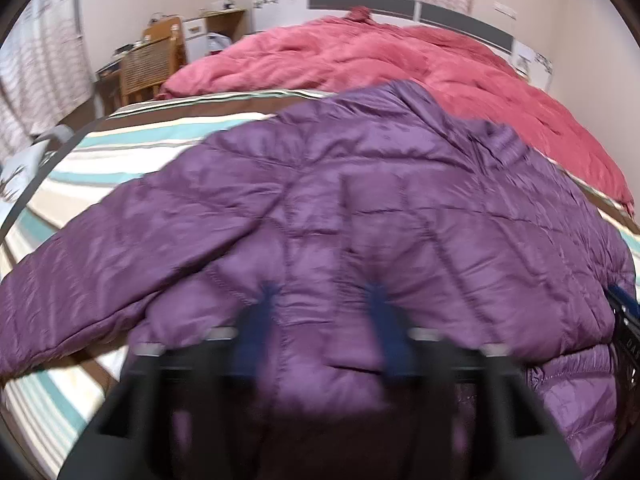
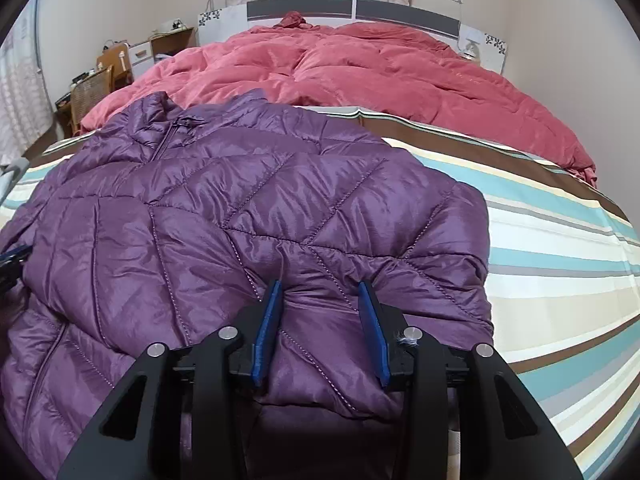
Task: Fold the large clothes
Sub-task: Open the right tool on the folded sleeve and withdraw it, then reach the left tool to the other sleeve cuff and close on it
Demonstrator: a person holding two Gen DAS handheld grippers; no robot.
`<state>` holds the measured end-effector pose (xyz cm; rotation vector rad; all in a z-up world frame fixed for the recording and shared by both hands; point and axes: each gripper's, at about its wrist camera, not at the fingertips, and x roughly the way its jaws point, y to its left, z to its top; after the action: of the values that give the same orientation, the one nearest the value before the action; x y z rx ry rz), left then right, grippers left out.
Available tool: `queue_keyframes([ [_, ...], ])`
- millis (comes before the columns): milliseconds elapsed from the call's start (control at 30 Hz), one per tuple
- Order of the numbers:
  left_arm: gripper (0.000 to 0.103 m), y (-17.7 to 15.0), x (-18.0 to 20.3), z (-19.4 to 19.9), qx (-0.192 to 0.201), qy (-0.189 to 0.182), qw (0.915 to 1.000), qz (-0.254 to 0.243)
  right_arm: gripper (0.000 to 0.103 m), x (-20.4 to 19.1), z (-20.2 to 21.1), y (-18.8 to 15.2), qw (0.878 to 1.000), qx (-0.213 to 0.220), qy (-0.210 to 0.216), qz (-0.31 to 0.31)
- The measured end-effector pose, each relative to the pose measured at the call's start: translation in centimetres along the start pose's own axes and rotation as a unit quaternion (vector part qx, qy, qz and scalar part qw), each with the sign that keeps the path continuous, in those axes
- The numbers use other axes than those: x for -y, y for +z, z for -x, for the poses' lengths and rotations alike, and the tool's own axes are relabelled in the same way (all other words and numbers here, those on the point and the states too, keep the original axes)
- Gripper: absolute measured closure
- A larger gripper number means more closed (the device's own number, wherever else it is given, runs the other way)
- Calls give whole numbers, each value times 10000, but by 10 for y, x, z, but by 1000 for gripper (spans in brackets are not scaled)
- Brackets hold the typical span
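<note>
A purple quilted down jacket (image 1: pixel 380 200) lies front up on the striped bed sheet (image 1: pixel 120 152), its collar toward the far side. One sleeve stretches out to the left in the left wrist view. My left gripper (image 1: pixel 320 292) stands at the jacket's near hem with its blue fingers apart and a bulge of fabric between them; the view is blurred. My right gripper (image 2: pixel 320 284) stands at the near hem of the jacket (image 2: pixel 240 208), its blue fingers apart with a fold of fabric between them. The jacket's right side ends in a folded edge.
A pink duvet (image 2: pixel 360 68) is bunched over the far half of the bed, against the headboard (image 2: pixel 352 8). A wicker chair (image 1: pixel 148 64) and a desk stand at the far left. Striped sheet (image 2: pixel 560 240) lies bare to the right of the jacket.
</note>
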<state>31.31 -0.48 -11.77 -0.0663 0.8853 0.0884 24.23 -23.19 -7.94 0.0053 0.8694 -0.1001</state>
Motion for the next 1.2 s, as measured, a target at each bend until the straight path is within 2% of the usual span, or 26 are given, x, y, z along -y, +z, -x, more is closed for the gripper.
queue_keyframes([
  [33,6,-1,-7,7,96,51,9998,144,63,0,1,0,10000,11,-13,4],
  [133,6,-4,-25,24,235,-124,9988,421,60,-3,3,-1,9998,57,-155,64],
  [200,6,-7,-40,33,278,-111,9980,561,60,-6,6,0,9995,114,-270,145],
  [267,6,-12,-62,43,392,13,9964,746,51,-5,11,0,9993,185,-285,143],
  [400,6,-21,-107,50,460,312,9922,1116,50,-1,29,-5,9993,283,-203,167],
  [500,6,-32,-148,51,463,576,9861,1491,50,-2,42,-12,9989,267,-249,291],
  [567,6,-42,-179,51,423,816,9787,1833,50,-2,48,-18,9989,253,-293,276],
  [667,6,-56,-218,51,370,1086,9636,2415,50,-2,48,-26,9989,253,-335,224],
  [800,12,-85,-265,61,450,1333,9356,3237,49,-4,40,-31,9984,246,-453,245],
  [900,16,-106,-288,66,488,1471,9190,3626,49,-5,39,-32,9981,283,-484,266],
  [967,18,-124,-303,68,529,1572,9028,3968,49,-5,39,-33,9981,297,-471,250],
  [1000,20,-129,-308,68,523,1582,8983,4064,49,-4,39,-33,9982,301,-460,237],
  [1100,24,-147,-325,62,489,1373,8772,4575,49,-4,38,-33,9983,310,-443,229],
  [1133,25,-153,-332,58,499,1212,8675,4798,49,-4,38,-33,9982,312,-448,232],
  [1200,26,-158,-336,55,552,1199,8564,4991,49,-4,38,-34,9981,321,-458,242],
])
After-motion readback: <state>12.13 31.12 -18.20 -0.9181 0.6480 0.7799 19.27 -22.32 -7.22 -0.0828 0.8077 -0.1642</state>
